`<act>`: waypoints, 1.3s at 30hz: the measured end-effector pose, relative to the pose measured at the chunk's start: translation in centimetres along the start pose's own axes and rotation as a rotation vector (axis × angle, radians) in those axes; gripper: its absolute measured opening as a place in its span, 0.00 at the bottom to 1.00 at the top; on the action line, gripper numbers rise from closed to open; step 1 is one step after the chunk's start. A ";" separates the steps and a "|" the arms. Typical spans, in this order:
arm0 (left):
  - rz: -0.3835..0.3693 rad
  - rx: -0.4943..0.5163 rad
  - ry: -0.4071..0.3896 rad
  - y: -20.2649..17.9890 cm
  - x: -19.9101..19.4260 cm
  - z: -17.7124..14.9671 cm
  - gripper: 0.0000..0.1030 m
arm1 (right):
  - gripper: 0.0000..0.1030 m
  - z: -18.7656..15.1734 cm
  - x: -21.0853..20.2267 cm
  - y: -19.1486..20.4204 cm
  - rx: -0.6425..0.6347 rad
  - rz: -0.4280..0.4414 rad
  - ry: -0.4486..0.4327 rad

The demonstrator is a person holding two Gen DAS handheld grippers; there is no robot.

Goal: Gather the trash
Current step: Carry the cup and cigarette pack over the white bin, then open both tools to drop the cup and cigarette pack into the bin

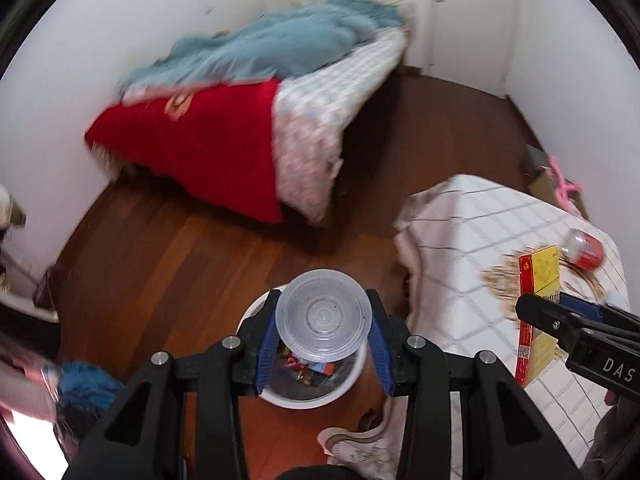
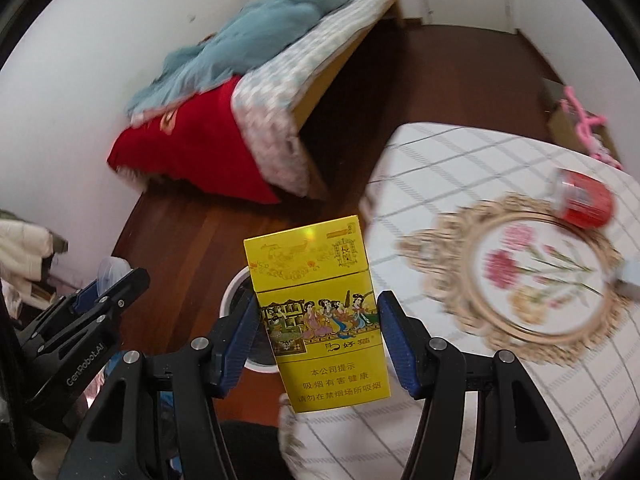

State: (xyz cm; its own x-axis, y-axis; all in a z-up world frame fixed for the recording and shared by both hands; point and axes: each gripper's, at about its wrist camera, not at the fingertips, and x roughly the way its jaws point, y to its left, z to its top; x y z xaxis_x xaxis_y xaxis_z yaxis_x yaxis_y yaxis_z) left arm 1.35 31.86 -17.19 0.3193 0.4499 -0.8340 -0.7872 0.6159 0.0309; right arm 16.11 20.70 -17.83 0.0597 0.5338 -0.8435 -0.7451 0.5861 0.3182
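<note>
The left gripper pinches a clear tub directly over the white bin on the floor — let go only while centred on the rim. The right gripper clamps a yellow pack, held just beside the table; carry it left over the bin before opening. A red can lies on the table — next.

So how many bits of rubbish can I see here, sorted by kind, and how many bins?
Clear plastic tubs: 1, in the left claw
Yellow cigarette packs: 1, in the right claw
Red cans: 1, lying on the table
White bins: 1
Total: 4
</note>
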 end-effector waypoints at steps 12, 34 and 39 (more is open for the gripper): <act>0.021 -0.161 0.229 8.3 14.1 -2.6 0.36 | 0.60 0.3 18.9 6.4 -0.048 -0.027 0.270; 0.096 -0.257 0.301 11.7 16.3 -3.9 0.95 | 0.99 -1.3 31.0 7.3 -0.129 -0.046 0.475; 0.148 -0.243 0.262 12.2 13.3 -4.1 0.98 | 1.00 -1.8 27.6 8.2 -0.196 -0.095 0.443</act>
State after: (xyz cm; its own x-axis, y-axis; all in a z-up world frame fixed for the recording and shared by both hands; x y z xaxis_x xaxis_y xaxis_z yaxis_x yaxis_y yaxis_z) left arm -6.17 42.71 -30.21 0.0718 0.3231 -0.9436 -0.9270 0.3709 0.0565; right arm 10.47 39.11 -39.33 -0.1230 0.1483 -0.9813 -0.8636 0.4711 0.1795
